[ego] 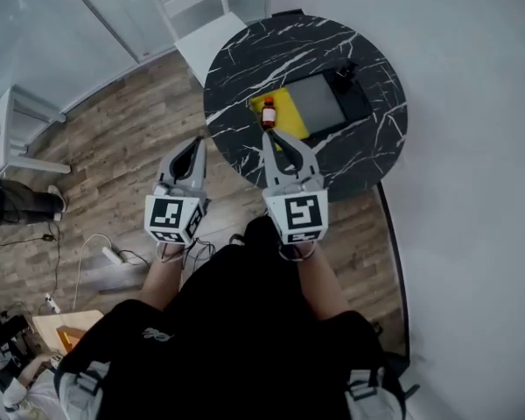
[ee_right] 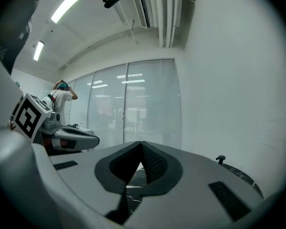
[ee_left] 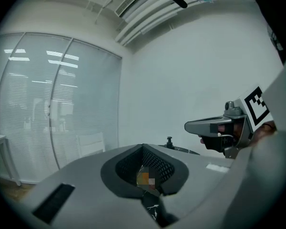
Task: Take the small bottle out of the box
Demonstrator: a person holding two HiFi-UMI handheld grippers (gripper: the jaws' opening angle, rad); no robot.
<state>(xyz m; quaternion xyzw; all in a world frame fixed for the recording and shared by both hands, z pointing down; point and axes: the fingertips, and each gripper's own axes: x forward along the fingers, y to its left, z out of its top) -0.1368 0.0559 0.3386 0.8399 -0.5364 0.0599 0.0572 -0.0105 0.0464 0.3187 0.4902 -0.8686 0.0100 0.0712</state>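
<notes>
A round black marble table [ego: 245, 68] fills the 12 o'clock part of the head view. On it lies 1 shallow dark box [ego: 319, 103] with a flat grey inside. A small black knobbed object [ego: 343, 70] sits at the box's 1 o'clock corner. A yellow panel [ego: 290, 122] juts from the box's 8 o'clock side. The left gripper [ego: 197, 143] and right gripper [ego: 269, 135] hover at the table's 6 o'clock edge, each with fingers pressed together on nothing. The small bottle [ego: 269, 112], brown with a red cap, stands upright on the yellow panel at the box's 9 o'clock side, long axis vertical, cap up.
</notes>
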